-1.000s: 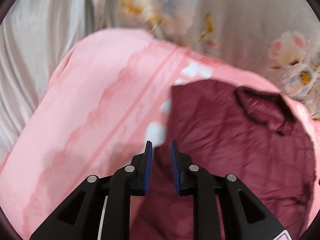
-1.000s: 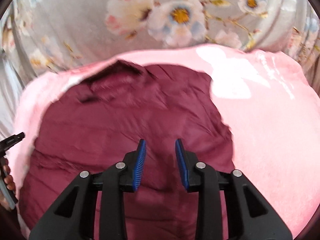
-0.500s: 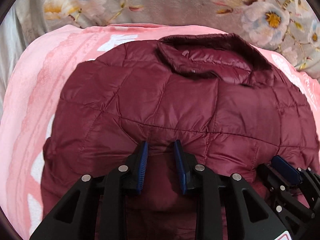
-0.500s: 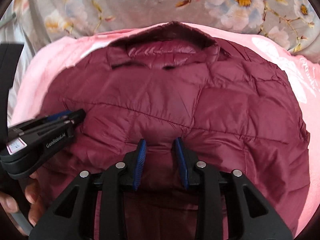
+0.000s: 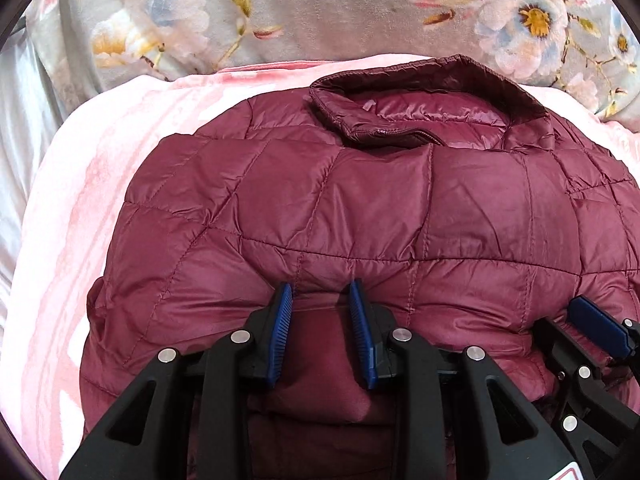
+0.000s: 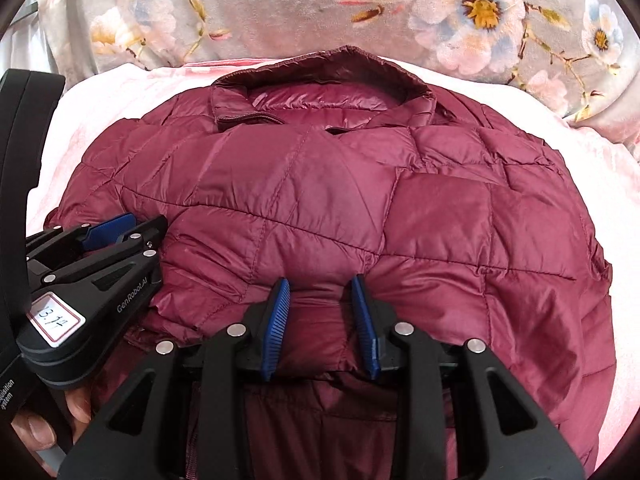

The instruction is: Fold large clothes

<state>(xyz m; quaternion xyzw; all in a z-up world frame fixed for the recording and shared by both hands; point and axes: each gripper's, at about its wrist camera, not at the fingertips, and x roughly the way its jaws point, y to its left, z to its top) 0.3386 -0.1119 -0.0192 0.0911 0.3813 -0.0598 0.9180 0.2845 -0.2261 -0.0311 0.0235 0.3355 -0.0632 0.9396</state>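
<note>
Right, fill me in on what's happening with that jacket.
A person is folding a maroon jacket on a pink blanket, a hand-held gripper in each hand. The left hand-held gripper and the right hand-held gripper each pinch the near fold, side by side. The left's jaws have just been opening. The collar lies at the far end.

Soft even light, fisheye-warped edges

My left gripper [image 5: 322, 292] and my right gripper [image 6: 320, 286] look the same: black angular plastic arms with triangular cut-outs, round silver screws, and ribbed blue pads [image 5: 281, 332]. Beside the white GenRobot.AI lettering on the left one sits a red-bordered white label [image 6: 56, 318] with handwritten digits.
</note>
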